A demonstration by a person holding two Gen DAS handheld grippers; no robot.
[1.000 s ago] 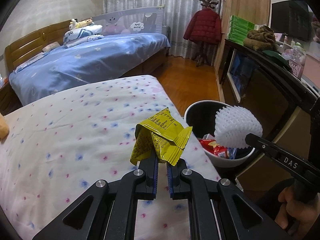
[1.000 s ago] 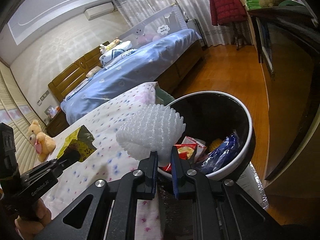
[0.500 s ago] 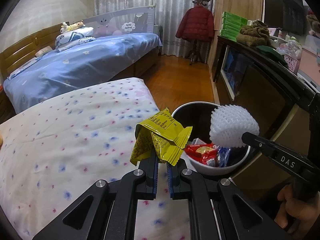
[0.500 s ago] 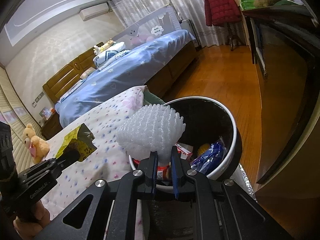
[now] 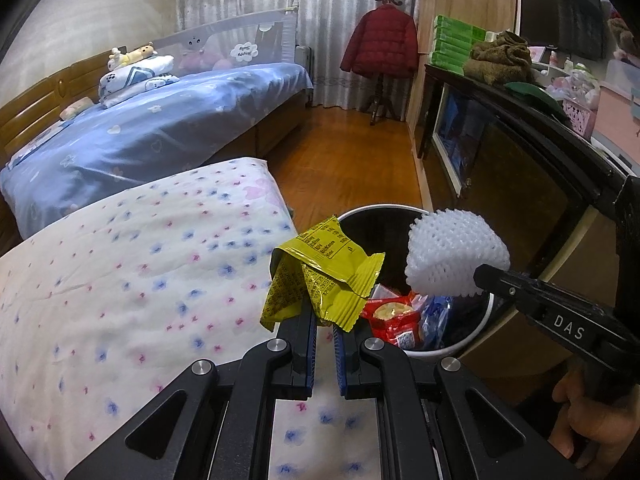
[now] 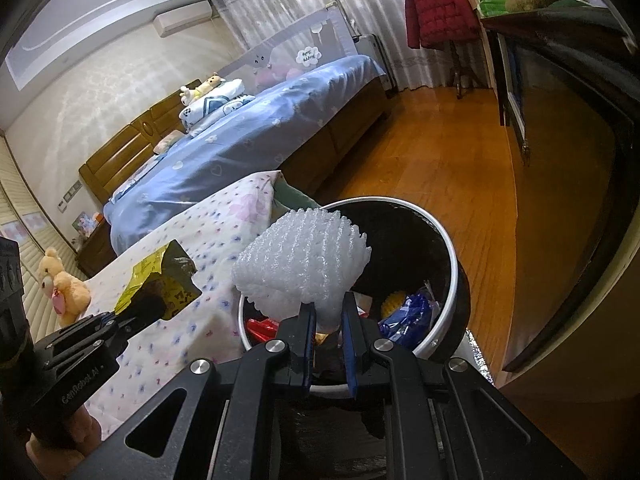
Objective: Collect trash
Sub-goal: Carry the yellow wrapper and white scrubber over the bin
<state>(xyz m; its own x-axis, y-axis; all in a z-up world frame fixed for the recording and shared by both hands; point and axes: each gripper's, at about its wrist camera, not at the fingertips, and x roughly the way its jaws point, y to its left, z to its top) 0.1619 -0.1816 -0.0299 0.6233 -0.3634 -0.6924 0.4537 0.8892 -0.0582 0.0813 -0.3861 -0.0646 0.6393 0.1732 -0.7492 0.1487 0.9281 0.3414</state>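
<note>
My left gripper point(image 5: 325, 322) is shut on a crumpled yellow snack wrapper point(image 5: 320, 276) and holds it above the bed's edge, just left of the white trash bin point(image 5: 448, 348). My right gripper point(image 6: 327, 312) is shut on a white foam fruit net point(image 6: 300, 260) and holds it over the bin's rim point(image 6: 450, 256). The bin has a dark inside and holds red and blue wrappers point(image 5: 394, 318). In the right wrist view the left gripper point(image 6: 138, 312) with the wrapper point(image 6: 160, 280) shows at the left. The foam net point(image 5: 454, 258) shows in the left wrist view too.
A floral white quilt point(image 5: 140, 280) covers the near bed. A blue bed point(image 5: 160, 128) stands behind it. A dark cabinet point(image 5: 520, 184) runs along the right, close to the bin. Wooden floor point(image 5: 352, 164) lies beyond. A teddy bear point(image 6: 64, 284) sits on the bed.
Both grippers have moved closer to the bin with their loads; the yellow wrapper now sits near the bin's left rim, and the foam net hangs over the bin.
</note>
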